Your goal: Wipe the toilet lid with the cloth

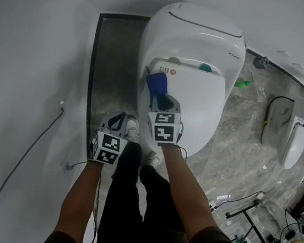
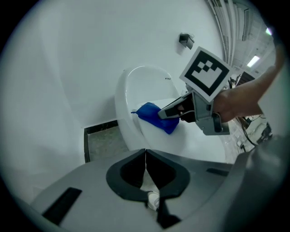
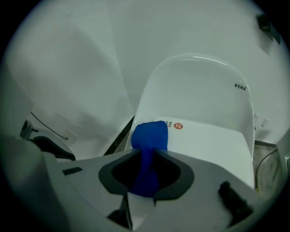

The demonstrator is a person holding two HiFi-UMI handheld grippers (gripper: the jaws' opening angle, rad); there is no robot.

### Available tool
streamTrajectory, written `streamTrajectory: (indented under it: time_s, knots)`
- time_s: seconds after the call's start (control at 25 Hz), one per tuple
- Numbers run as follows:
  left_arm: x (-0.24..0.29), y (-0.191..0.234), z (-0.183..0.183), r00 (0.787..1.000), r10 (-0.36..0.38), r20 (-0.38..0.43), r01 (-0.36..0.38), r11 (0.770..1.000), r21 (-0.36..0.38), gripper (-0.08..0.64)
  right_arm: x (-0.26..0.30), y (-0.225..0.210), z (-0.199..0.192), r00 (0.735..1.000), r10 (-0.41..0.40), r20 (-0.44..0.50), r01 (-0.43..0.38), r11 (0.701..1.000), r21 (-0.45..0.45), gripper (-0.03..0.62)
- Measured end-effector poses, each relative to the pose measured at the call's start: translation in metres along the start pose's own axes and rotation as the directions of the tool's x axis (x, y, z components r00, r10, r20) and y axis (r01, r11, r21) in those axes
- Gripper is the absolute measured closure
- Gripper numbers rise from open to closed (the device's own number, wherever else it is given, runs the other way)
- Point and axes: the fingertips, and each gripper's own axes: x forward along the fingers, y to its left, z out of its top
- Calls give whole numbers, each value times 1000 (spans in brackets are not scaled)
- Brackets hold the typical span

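Grey marbled floor (image 1: 237,151): beneath one glossy white toilet lid (image 1: 199,102).
Cloth: one crumpled blue cloth (image 3: 149,133), pinched in my right gripper (image 3: 147,153).
My left gripper (image 2: 145,157): closed, empty.

A bunched blue fabric cloth (image 1: 156,83), pinched in the right tool (image 3: 148,156), rests on the closed, glossy white plastic toilet lid (image 1: 198,110), at its left edge near the hinge end.
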Motion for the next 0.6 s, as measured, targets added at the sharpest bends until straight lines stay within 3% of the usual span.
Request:
streamTrajectory:
  time_s: [0.12, 0.28, 0.4, 0.52, 0.6]
  knots:
    - [0, 2, -3, 1000, 4, -1, -4, 1000, -5, 546, -2, 4, -3, 1000, -11, -20, 9, 998, -69, 388]
    - [0, 2, -2, 1000, 3, 3, -2, 1000, -14, 546, 3, -3, -11, 996, -73, -54, 65, 988, -139, 370]
    - [2, -2, 0, 1000, -7, 6, 8, 1000, -9, 546, 7, -10, -11, 993, -103, -59, 95, 988, -120, 373]
    - [3, -8, 0, 1000, -22, 8, 22, 1000, 1, 546, 10, -7, -9, 993, -107, -55, 100, 988, -120, 466]
    - [1, -10, 0, 1000, -29, 10, 29, 1000, 0, 546, 13, -2, -8, 993, -100, -63, 91, 987, -136, 488]
